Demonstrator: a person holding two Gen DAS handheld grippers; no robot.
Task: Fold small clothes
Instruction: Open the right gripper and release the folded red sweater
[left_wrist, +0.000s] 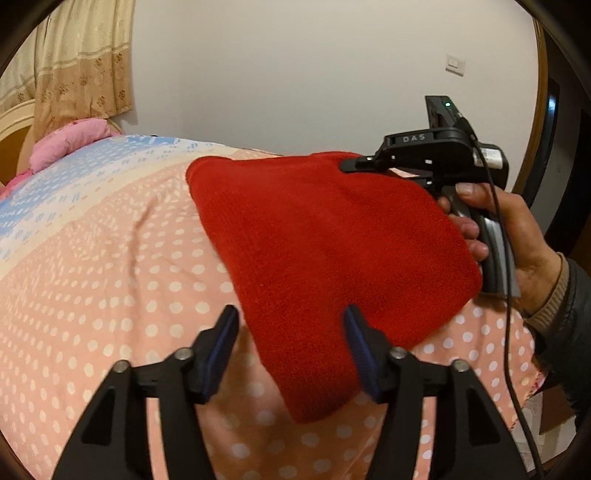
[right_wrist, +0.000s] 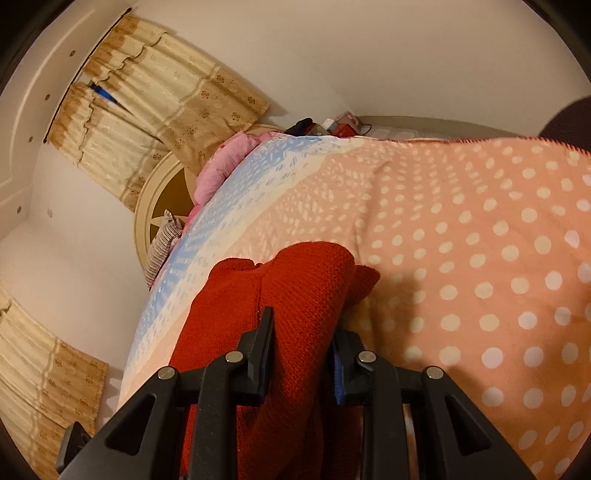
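Observation:
A folded red knit garment (left_wrist: 325, 258) lies on the bed's pink polka-dot blanket (left_wrist: 110, 295). My left gripper (left_wrist: 291, 321) is open, its fingers spread just above the garment's near corner without touching it. My right gripper (left_wrist: 351, 166), held by a hand at the garment's far right edge, grips that edge. In the right wrist view the right gripper (right_wrist: 303, 332) is shut on a thick fold of the red garment (right_wrist: 295, 288), which bunches up between the fingers.
The blanket (right_wrist: 480, 258) covers the whole bed, with a blue and cream striped part toward the head. A pink pillow (left_wrist: 70, 142) lies by the round headboard (right_wrist: 162, 192). Curtains (left_wrist: 74, 62) hang behind. Small items (right_wrist: 332, 127) sit beyond the bed.

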